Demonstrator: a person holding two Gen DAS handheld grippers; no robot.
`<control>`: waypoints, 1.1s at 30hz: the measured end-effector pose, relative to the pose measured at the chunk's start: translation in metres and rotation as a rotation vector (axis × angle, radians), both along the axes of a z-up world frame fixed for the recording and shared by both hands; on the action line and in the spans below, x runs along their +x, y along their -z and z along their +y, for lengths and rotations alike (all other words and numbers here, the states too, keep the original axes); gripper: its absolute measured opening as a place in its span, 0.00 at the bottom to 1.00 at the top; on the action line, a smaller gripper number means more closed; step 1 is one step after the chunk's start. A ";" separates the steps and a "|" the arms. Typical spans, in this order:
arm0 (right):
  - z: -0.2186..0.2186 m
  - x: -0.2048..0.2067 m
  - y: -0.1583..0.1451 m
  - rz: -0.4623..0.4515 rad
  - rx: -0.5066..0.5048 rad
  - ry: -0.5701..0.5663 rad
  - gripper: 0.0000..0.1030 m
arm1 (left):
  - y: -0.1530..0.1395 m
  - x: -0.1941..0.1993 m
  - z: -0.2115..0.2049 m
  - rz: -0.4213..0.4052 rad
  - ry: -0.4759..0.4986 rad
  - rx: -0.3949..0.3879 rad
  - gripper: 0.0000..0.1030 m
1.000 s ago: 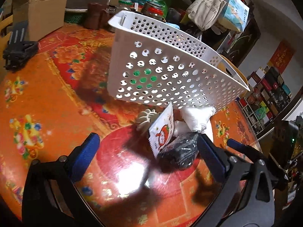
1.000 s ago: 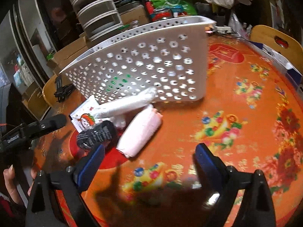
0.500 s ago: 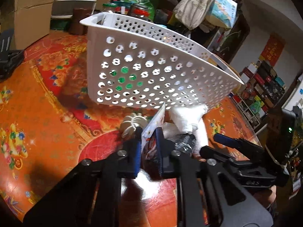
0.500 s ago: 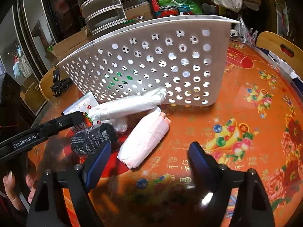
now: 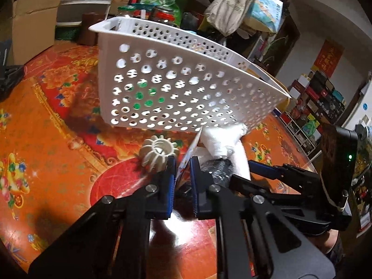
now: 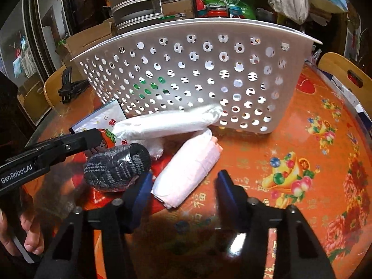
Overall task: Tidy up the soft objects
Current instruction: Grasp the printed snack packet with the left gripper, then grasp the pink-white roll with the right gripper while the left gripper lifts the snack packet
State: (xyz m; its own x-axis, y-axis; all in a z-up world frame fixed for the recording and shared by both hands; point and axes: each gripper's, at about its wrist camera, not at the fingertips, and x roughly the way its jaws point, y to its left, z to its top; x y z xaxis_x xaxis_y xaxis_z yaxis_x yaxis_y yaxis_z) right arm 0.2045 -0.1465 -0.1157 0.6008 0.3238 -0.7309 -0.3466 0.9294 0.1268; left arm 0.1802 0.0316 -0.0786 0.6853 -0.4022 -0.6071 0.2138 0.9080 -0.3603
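- The right gripper [image 6: 183,186] sits low over the orange table [image 6: 302,139]. Its jaws have just been closing in, yet the 2 pads are not pressing on anything; the near end of the pink roll [image 6: 188,169] lies in the gap between them, closer to the left pad.
- The pink roll's long axis runs from that near end up and to the right, toward the basket. I judge the right gripper the better placed to take it, if it moves a little further along the roll.
- The left gripper [image 5: 182,181] is clamped on the thin printed packet [image 5: 183,167], which stands on edge between its pads.
- Just beside it lie the dark knitted bundle [image 6: 117,166] and a ribbed white ring [image 5: 158,152].
- Behind them the long white roll [image 6: 167,122] lies crosswise, its far end touching the basket wall.
- Farthest is the white perforated basket [image 6: 232,53], upright, with something green showing through its holes.
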 end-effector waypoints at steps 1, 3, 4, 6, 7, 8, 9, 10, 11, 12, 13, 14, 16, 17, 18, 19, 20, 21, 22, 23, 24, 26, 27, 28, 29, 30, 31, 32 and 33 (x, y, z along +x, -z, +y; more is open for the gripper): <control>0.000 -0.001 0.000 -0.001 0.010 -0.001 0.40 | -0.002 -0.003 -0.003 -0.015 0.008 0.010 0.09; -0.003 -0.001 0.001 0.002 0.032 0.004 0.39 | -0.004 -0.008 -0.008 -0.041 0.031 0.023 0.07; -0.004 -0.001 0.001 0.003 0.039 0.005 0.38 | -0.005 -0.009 -0.010 -0.050 0.038 0.028 0.07; -0.008 -0.001 0.001 0.006 0.064 0.006 0.36 | -0.006 -0.011 -0.010 -0.058 0.040 0.022 0.05; -0.011 0.000 0.001 0.008 0.082 0.007 0.36 | -0.006 -0.011 -0.008 -0.058 0.040 0.009 0.05; -0.013 -0.001 0.000 0.005 0.099 0.007 0.35 | -0.007 -0.012 -0.004 -0.061 0.039 -0.009 0.05; -0.015 -0.002 -0.002 -0.003 0.110 0.007 0.35 | -0.008 -0.013 -0.002 -0.067 0.038 -0.022 0.05; -0.017 -0.004 -0.004 -0.021 0.119 0.010 0.34 | -0.009 -0.014 0.001 -0.075 0.037 -0.034 0.05; -0.019 -0.007 -0.006 -0.037 0.123 0.014 0.34 | -0.010 -0.014 0.003 -0.083 0.033 -0.043 0.05; -0.020 -0.008 -0.007 -0.049 0.127 0.018 0.34 | -0.010 -0.016 0.006 -0.091 0.030 -0.050 0.05; -0.022 -0.009 -0.009 -0.055 0.132 0.021 0.33 | -0.011 -0.016 0.008 -0.094 0.028 -0.057 0.05; -0.023 -0.010 -0.009 -0.057 0.136 0.022 0.33 | -0.011 -0.017 0.009 -0.096 0.023 -0.061 0.05; -0.025 -0.011 -0.010 -0.065 0.144 0.023 0.32 | -0.012 -0.018 0.011 -0.098 0.020 -0.072 0.05; -0.025 -0.012 -0.011 -0.069 0.147 0.023 0.32 | -0.013 -0.018 0.013 -0.103 0.014 -0.077 0.04; -0.026 -0.013 -0.012 -0.077 0.150 0.024 0.32 | -0.014 -0.019 0.014 -0.109 0.010 -0.083 0.04; -0.027 -0.014 -0.013 -0.084 0.153 0.026 0.32 | -0.014 -0.019 0.015 -0.112 0.009 -0.086 0.04; -0.028 -0.015 -0.014 -0.091 0.156 0.026 0.31 | -0.014 -0.019 0.015 -0.113 0.006 -0.085 0.04; -0.028 -0.016 -0.014 -0.095 0.157 0.026 0.31 | -0.014 -0.019 0.015 -0.111 0.006 -0.084 0.04; -0.028 -0.017 -0.015 -0.097 0.158 0.025 0.31 | -0.014 -0.018 0.015 -0.110 0.006 -0.085 0.04; -0.029 -0.018 -0.015 -0.103 0.160 0.026 0.31 | -0.014 -0.019 0.015 -0.110 0.004 -0.085 0.04; -0.029 -0.019 -0.016 -0.106 0.161 0.024 0.31 | -0.013 -0.019 0.016 -0.111 0.005 -0.087 0.04; -0.030 -0.021 -0.016 -0.109 0.166 0.021 0.30 | -0.013 -0.018 0.016 -0.109 0.005 -0.091 0.04; -0.031 -0.023 -0.017 -0.111 0.167 0.020 0.30 | -0.012 -0.018 0.016 -0.109 0.005 -0.093 0.04; -0.032 -0.025 -0.017 -0.113 0.167 0.021 0.30 | -0.012 -0.017 0.017 -0.108 0.005 -0.093 0.04; -0.033 -0.027 -0.017 -0.115 0.172 0.021 0.30 | -0.012 -0.017 0.018 -0.109 0.006 -0.096 0.04; -0.035 -0.029 -0.018 -0.116 0.180 0.020 0.30 | -0.012 -0.017 0.017 -0.109 0.007 -0.098 0.04; -0.037 -0.032 -0.018 -0.121 0.186 0.024 0.30 | -0.012 -0.018 0.018 -0.110 0.007 -0.099 0.04; -0.039 -0.035 -0.019 -0.123 0.179 0.032 0.30 | -0.012 -0.018 0.018 -0.114 0.008 -0.101 0.04; -0.040 -0.036 -0.019 -0.123 0.171 0.035 0.30 | -0.013 -0.019 0.017 -0.117 0.008 -0.101 0.04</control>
